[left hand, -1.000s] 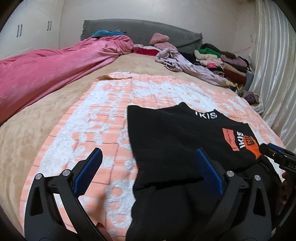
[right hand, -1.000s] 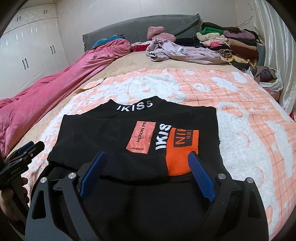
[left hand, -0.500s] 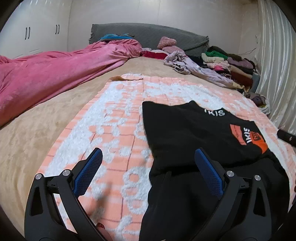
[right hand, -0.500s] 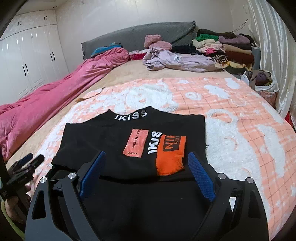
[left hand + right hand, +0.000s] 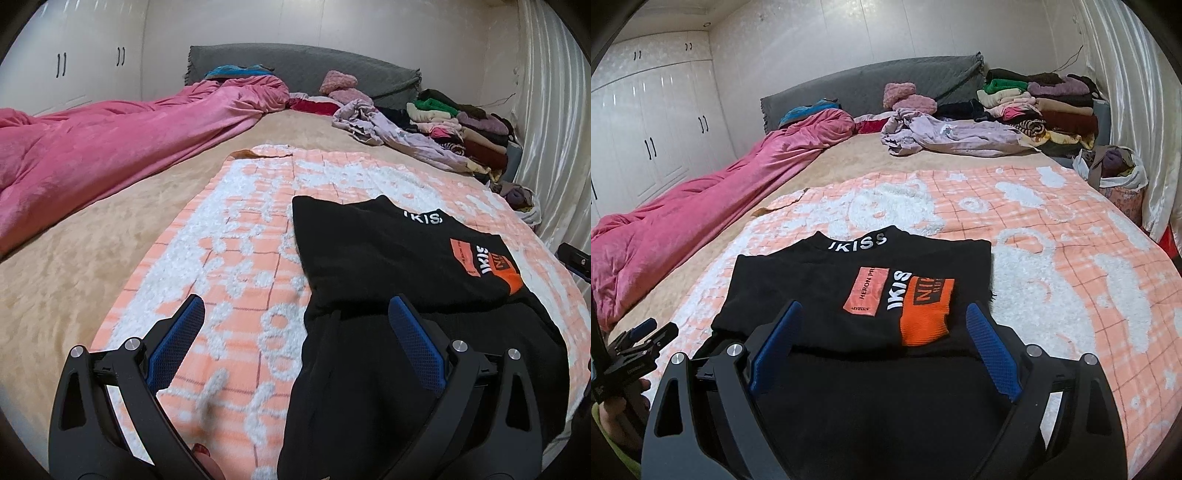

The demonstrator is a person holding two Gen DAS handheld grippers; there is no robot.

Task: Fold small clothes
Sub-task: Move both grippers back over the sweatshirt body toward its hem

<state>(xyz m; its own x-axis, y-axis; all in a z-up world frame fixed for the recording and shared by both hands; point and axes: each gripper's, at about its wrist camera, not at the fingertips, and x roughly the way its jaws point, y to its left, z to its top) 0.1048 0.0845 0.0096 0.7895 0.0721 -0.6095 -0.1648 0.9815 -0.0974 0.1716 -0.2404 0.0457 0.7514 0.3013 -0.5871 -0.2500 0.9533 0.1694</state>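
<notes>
We hover between folds: both the left gripper point(image 5: 295, 332) and right gripper point(image 5: 884, 339) gape wide and empty above the top point(image 5: 864, 280), so next we judge each must grip a near edge.

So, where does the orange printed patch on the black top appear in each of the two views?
Left wrist view: the orange printed patch is at right of centre, beyond the right finger of the claw.
Right wrist view: it is at centre, between the fingers.
Shared landmark: the white collar lettering.

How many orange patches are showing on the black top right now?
2 on the black top: a lighter orange label left of the white lettering, a brighter orange patch right of it.
</notes>
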